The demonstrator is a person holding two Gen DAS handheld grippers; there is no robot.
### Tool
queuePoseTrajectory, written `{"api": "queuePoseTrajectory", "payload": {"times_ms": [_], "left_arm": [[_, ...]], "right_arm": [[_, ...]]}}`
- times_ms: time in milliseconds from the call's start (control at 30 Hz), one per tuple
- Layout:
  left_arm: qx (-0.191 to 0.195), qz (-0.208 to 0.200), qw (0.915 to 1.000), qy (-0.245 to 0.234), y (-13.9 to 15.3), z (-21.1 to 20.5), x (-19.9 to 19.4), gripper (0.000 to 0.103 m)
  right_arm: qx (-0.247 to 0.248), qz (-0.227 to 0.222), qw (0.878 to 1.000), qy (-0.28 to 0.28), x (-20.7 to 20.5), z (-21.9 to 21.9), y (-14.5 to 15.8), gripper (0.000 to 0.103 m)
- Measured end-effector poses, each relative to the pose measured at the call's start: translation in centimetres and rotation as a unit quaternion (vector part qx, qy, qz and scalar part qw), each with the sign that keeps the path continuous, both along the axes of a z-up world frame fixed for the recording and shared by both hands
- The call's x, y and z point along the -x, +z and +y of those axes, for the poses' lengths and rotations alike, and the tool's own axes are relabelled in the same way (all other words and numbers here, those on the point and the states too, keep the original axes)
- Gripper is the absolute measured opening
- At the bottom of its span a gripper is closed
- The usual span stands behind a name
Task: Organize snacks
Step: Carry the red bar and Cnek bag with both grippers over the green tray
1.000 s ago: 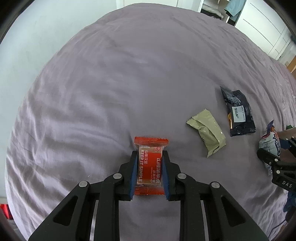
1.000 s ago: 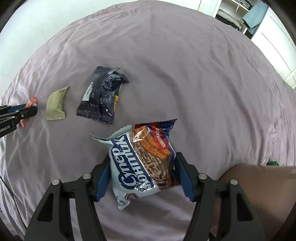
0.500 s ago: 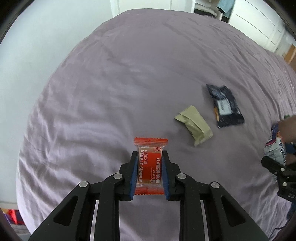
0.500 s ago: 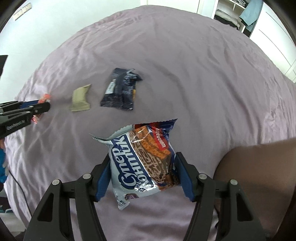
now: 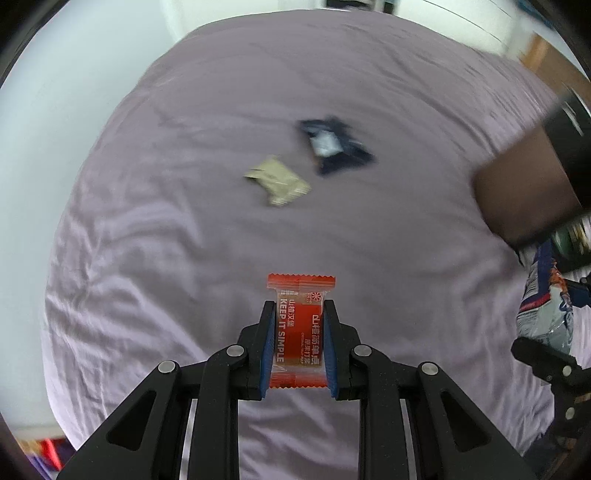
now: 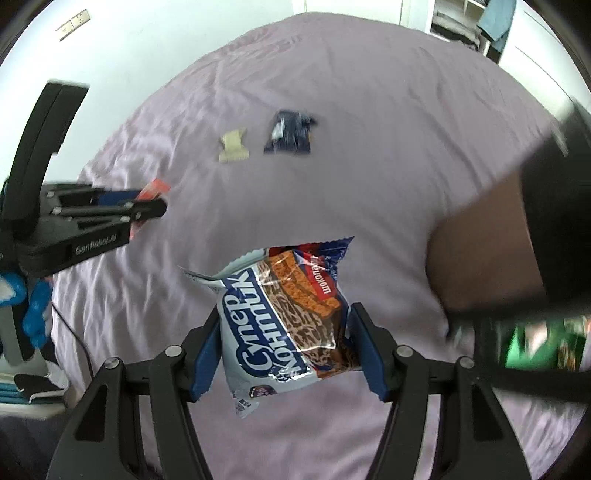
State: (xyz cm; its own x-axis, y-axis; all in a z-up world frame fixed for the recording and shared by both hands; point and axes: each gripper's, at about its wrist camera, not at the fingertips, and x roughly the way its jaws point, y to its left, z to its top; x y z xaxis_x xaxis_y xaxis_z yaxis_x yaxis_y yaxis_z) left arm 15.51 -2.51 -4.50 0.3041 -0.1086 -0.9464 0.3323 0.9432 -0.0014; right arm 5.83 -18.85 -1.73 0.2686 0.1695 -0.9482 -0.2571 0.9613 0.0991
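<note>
My left gripper (image 5: 298, 314) is shut on a small red snack packet (image 5: 300, 332) and holds it high above the purple bedsheet (image 5: 184, 240). My right gripper (image 6: 284, 317) is shut on a white and blue wafer bag (image 6: 284, 325), also lifted; this bag shows at the right edge of the left wrist view (image 5: 546, 306). An olive green packet (image 5: 279, 181) and a dark blue packet (image 5: 334, 149) lie side by side on the sheet; they also show in the right wrist view, the olive packet (image 6: 232, 146) left of the dark packet (image 6: 290, 136). The left gripper appears at left (image 6: 147, 210).
A person's forearm (image 6: 480, 251) crosses the right side of both views. Something green (image 6: 535, 343) sits blurred at the right. A white wall borders the bed on the left. Wardrobe shelves (image 6: 461, 22) stand beyond the bed's far end.
Both grippers have risen and pulled back with their packets; the two packets on the sheet look smaller and farther. The forearm has come further into both views.
</note>
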Motion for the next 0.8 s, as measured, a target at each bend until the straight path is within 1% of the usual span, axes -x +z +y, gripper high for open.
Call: {"api": "queuePoseTrajectory", "payload": {"times_ms": [133, 200, 233, 367, 500, 633, 767, 800], "left_arm": [[-0.005, 0.004, 0.9981, -0.062, 0.9, -3.9, 2.3, 0.019], [-0.01, 0.002, 0.9952, -0.097, 1.3, -6.2, 3.6, 0.019], [-0.011, 0.001, 0.9929, -0.119, 1.4, -7.6, 4.4, 0.019], [-0.006, 0.008, 0.9839, -0.179, 1.7, -12.3, 6.8, 0.019], [0.002, 0.01, 0.9693, -0.245, 2.2, -17.2, 9.2, 0.019], [0.015, 0.012, 0.9508, -0.309, 2.9, -21.9, 11.8, 0.019], [0.036, 0.016, 0.9382, -0.344, 3.5, -25.9, 13.9, 0.019], [0.04, 0.017, 0.9368, -0.347, 3.6, -26.6, 14.0, 0.019]], "right_arm": [[-0.002, 0.023, 0.999, -0.041, 3.9, -3.3, 0.1, 0.029], [0.003, 0.03, 0.998, -0.063, 5.5, -5.2, 0.0, 0.029], [0.005, 0.035, 0.996, -0.078, 6.5, -6.4, 0.0, 0.029], [0.017, 0.044, 0.99, -0.132, 9.6, -11.1, -0.1, 0.029], [0.027, 0.046, 0.979, -0.195, 12.4, -16.3, 0.2, 0.029], [0.038, 0.039, 0.968, -0.246, 14.5, -20.8, 0.7, 0.029], [0.048, 0.029, 0.956, -0.288, 16.0, -25.1, 1.4, 0.029], [0.05, 0.025, 0.954, -0.296, 16.2, -26.1, 1.5, 0.029]]}}
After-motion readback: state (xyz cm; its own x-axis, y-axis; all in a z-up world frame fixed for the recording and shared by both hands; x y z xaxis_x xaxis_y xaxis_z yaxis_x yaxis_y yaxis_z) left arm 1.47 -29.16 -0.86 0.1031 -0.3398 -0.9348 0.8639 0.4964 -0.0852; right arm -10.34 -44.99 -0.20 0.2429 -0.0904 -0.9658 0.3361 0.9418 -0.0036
